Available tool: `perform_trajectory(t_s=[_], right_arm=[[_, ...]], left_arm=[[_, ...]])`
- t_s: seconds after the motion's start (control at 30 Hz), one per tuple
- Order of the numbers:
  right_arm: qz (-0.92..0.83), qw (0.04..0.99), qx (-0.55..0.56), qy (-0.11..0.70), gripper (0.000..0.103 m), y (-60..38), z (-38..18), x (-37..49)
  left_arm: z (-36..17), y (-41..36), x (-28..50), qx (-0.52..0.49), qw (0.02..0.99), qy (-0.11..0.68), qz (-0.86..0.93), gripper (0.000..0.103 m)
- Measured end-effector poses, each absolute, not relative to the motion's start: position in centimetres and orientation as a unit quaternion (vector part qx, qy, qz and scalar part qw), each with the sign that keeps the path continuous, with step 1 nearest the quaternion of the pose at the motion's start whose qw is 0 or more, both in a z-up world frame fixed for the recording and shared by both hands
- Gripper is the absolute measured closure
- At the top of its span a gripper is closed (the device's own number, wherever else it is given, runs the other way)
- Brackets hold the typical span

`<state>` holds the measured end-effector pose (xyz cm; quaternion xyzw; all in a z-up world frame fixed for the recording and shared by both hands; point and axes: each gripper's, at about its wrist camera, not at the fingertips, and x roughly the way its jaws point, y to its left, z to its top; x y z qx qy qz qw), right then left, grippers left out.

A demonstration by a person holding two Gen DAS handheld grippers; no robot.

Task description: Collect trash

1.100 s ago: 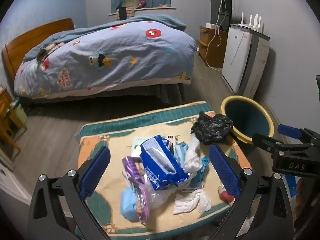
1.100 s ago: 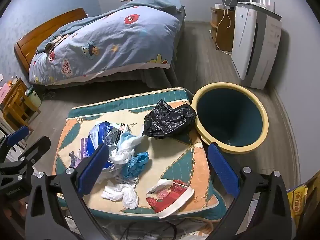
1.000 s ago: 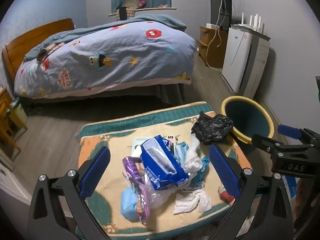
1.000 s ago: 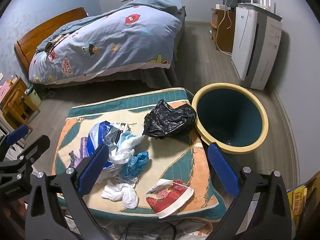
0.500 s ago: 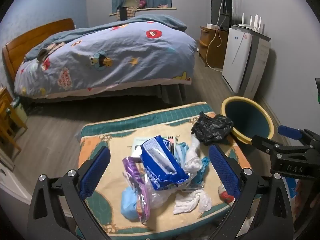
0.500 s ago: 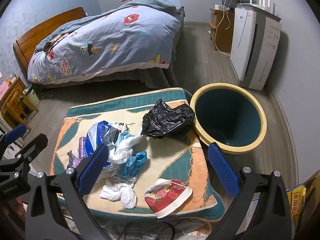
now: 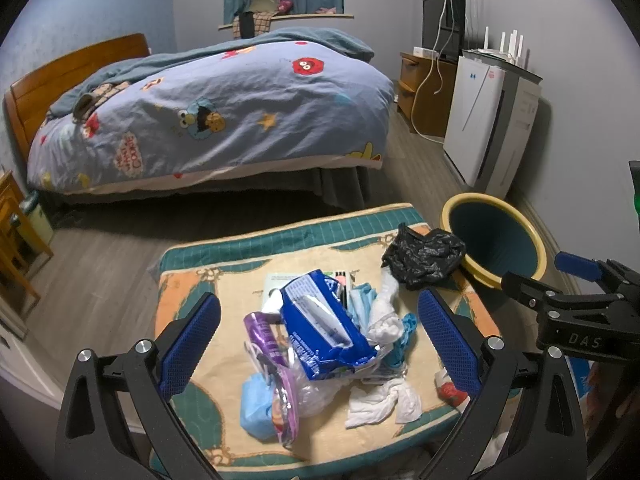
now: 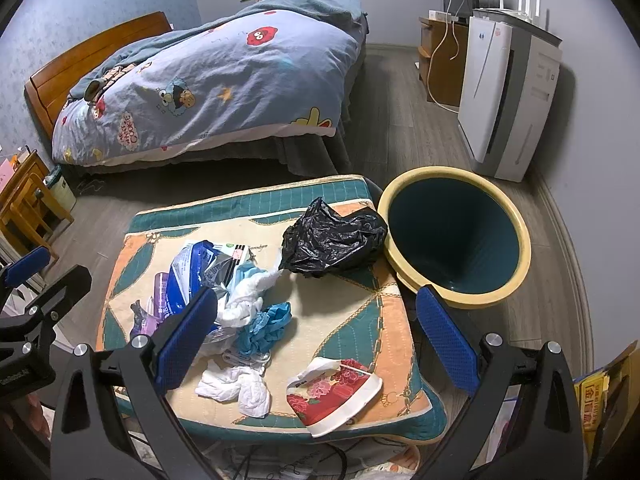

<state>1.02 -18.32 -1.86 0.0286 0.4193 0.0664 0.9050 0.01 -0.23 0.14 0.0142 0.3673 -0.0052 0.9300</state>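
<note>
Both grippers (image 7: 318,334) (image 8: 316,334) hovering spread, empty, over trash pile (image 7: 320,328) mid-frame; next: pinching one piece for bin (image 8: 454,236).

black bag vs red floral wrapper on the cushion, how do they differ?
The black bag is a dark, crumpled, puffy lump; the red floral wrapper is flatter, red with white edges. The bag lies at the far right of the cushion, right against the yellow-rimmed bin; the wrapper lies at the near edge, away from the bin. Both rest loose, apart from the main trash pile, with neither claw on them.
</note>
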Motion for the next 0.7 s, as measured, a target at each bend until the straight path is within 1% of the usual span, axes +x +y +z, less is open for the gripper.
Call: perform_trajectory(t_s=[0.7], right_arm=[[0.065,0.905,0.027,0.42,0.005,-18.41,-1.93,0.99]], left_arm=[[0.08,-0.21,0.02,0.014,0.93,0.368,-0.005,0.005]])
